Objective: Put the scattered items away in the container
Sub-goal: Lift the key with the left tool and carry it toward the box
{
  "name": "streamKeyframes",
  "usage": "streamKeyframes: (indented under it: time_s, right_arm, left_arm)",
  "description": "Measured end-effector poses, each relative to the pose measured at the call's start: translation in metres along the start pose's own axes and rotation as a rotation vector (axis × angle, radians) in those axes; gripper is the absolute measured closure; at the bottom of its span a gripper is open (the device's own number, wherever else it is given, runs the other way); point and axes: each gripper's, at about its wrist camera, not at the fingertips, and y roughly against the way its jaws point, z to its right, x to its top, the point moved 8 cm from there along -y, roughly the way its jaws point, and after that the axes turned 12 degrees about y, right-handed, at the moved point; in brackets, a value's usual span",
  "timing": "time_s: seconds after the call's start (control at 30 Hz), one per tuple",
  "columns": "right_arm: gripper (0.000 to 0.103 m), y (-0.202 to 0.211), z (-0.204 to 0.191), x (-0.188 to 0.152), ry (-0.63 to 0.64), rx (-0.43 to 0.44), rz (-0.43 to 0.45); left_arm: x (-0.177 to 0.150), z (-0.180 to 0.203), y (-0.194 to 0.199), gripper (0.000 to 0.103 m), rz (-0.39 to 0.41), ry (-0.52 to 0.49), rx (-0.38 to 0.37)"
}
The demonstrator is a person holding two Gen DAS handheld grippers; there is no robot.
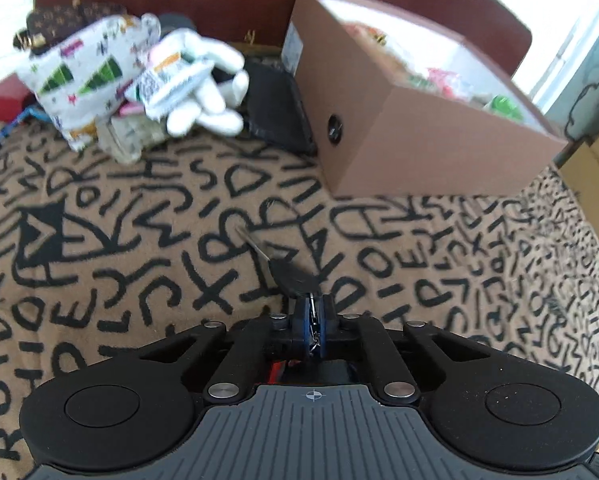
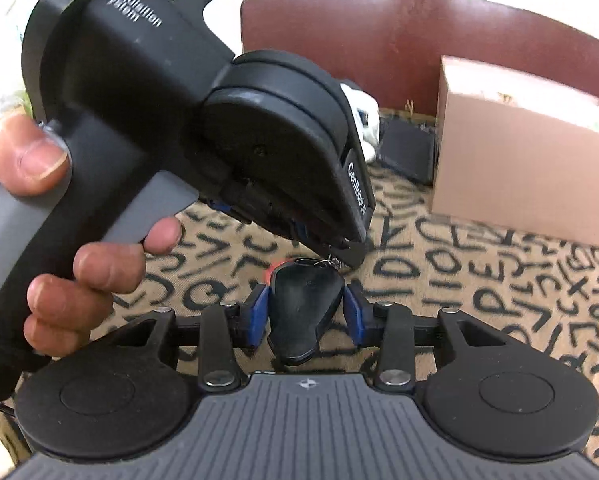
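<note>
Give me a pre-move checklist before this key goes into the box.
1. Right gripper pads against both sides of the key fob: ok.
2. Left gripper shut on the key ring: ok.
3. Only one gripper holding the key: not ok, both are on it.
4. Box open on top: ok.
5. Cloth between key and box free of objects: ok.
6. Space left inside box: cannot tell, blurred.

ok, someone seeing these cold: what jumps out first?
Both grippers meet at one black car key low in the centre: the right gripper has its blue pads at the fob's sides, the left gripper is shut on the metal key ring. Behind, to the right, stands the brown cardboard box, partly filled; a white plush toy lies in the pile at the far left, all on a tan cover with black letters.
</note>
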Motion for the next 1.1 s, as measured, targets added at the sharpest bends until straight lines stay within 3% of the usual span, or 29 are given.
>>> streamKeyframes:
  time_s: [0.23,0.57,0.77,0.9,0.93,1.1]
  right_arm:
    - [0.059,0.023,0.006,0.029,0.000,-0.009,0.100]
    - [0.059,0.043,0.025,0.055,0.026,-0.041,0.194]
    - [0.059,0.049,0.038,0.066,0.024,-0.063,0.232]
    - [0.059,0.052,0.044,0.067,0.021,-0.076,0.242]
    - [0.059,0.052,0.044,0.066,0.021,-0.076,0.240]
    - [0.059,0.052,0.045,0.057,0.003,-0.082,0.221]
  left_arm:
    - [0.018,0.022,0.040,0.103,0.083,-0.018,-0.059]
    - [0.045,0.056,0.072,0.103,0.140,-0.057,-0.130]
    - [0.059,0.083,0.083,0.103,0.188,-0.117,-0.139]
    - [0.064,0.080,0.084,0.103,0.204,-0.117,-0.122]
    - [0.065,0.076,0.082,0.080,0.198,-0.108,-0.110]
    - [0.063,0.038,0.063,0.061,0.141,-0.010,-0.059]
